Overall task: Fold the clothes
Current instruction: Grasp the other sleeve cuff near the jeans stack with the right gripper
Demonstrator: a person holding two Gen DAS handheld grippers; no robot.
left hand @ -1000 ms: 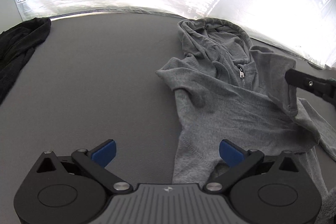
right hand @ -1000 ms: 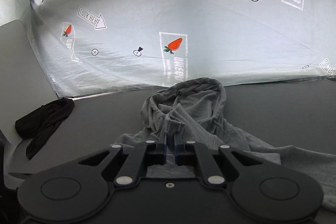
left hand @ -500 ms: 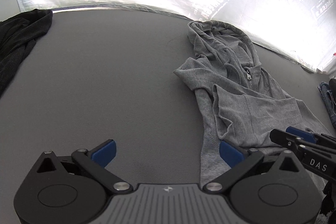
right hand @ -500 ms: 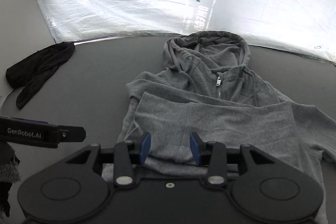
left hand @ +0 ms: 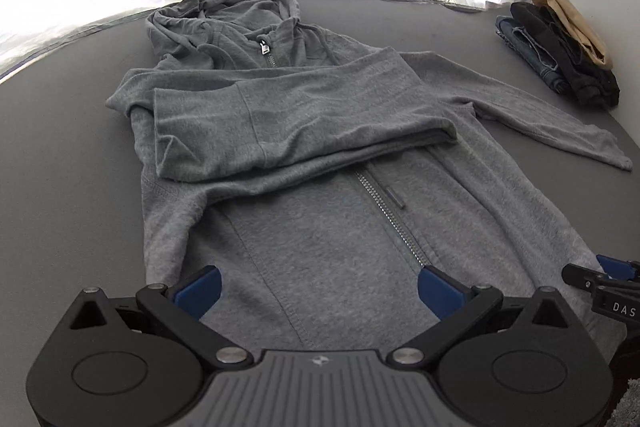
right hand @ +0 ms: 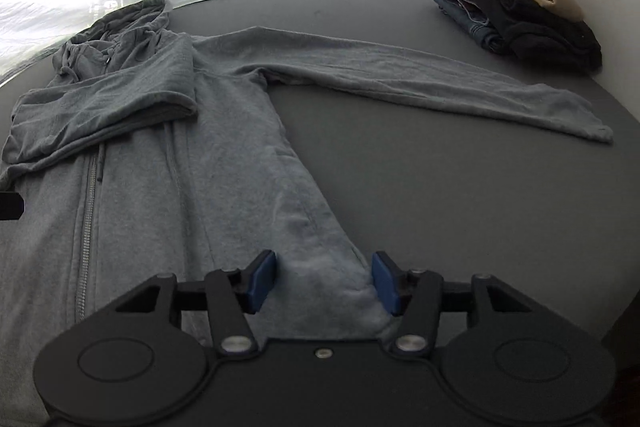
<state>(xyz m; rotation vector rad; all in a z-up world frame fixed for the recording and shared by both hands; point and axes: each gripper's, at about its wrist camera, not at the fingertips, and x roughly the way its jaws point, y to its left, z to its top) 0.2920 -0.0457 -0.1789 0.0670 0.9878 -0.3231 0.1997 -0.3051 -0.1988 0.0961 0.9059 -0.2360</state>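
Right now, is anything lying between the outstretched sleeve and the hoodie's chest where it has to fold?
Nothing visible. The sleeve lies flat on bare table, and the stack of folded clothes sits beyond it, off the path. The other sleeve already lies across the chest.

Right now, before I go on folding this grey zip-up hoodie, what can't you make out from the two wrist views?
- Bottom hem of the grey zip-up hoodie: left wrist view, hidden behind the left gripper; right wrist view, behind the right gripper.
- Zipper under the folded-over sleeve: covered in both views.
- Stack of folded clothes: how many pieces, too small to tell.
- Hoodie's left side: cut off by the right wrist view's edge.
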